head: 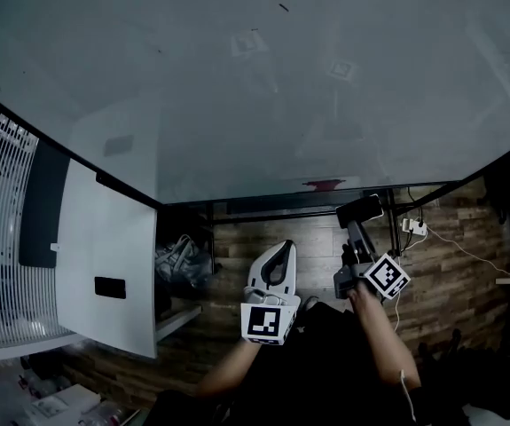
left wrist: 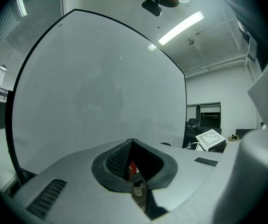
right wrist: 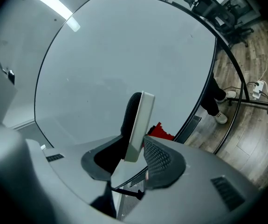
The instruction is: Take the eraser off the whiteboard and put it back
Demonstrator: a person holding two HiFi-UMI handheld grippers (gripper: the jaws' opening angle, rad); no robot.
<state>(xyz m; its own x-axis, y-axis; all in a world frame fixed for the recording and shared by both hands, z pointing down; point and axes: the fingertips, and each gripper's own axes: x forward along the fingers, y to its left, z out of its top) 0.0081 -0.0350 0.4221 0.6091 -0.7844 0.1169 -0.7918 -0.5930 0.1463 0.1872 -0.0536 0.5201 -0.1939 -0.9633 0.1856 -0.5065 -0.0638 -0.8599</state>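
White-backed eraser (right wrist: 136, 120) clenched in right tongs (right wrist: 136, 143), black in head view, left tongs (left wrist: 132, 143) closed, empty

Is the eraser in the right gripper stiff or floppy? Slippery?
The eraser looks stiff: its white back stands flat and straight out of the right gripper. Probably light, as a pinch at one end carries it. The dark felt may compress.

**Q:** Left gripper status?
**A:** The left gripper (head: 278, 252) is held out ahead of the body. Its jaws are closed tip to tip with nothing between them.

**Q:** Right gripper status?
**A:** The right gripper (head: 355, 229) is beside it, reaching further forward. Its jaws are clamped on the eraser (head: 359, 209), and the forearm (head: 384, 337) is extended.
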